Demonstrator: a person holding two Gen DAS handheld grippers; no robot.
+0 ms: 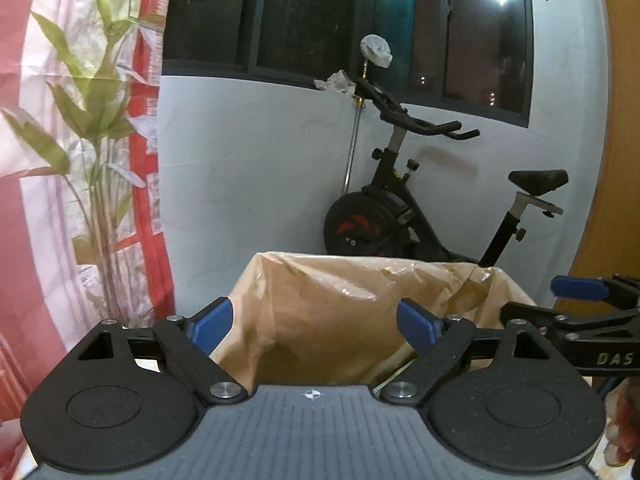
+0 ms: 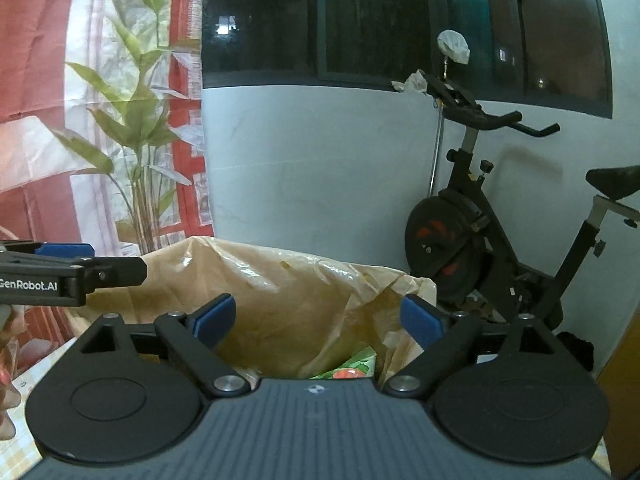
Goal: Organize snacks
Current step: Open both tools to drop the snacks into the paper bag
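Both our grippers hang side by side before a tan plastic bag (image 1: 340, 320). We hold the left gripper (image 1: 314, 322) with its blue pads (image 1: 212, 322) spread wide apart and nothing between them; through the gap we see only the bag's crinkled inner wall. We hold the right gripper (image 2: 318, 320) the same way, its blue pads (image 2: 420, 320) well apart and clamped on nothing. Low in that gap, just above the gripper body, a green snack packet (image 2: 352, 366) with a red picture on it lies down inside the bag; the body hides most of it, so we cannot tell its shape or how it lies. In the left wrist view the right gripper reaches in from the right edge, beside the bag's rim; in the right wrist view the left one reaches in from the left edge.

Behind the bag stands a black exercise bike (image 1: 416, 208) against a pale wall (image 1: 248, 152), under a dark window (image 1: 304, 12). A leafy plant (image 1: 92, 128) rises before a red and white curtain (image 1: 24, 80).
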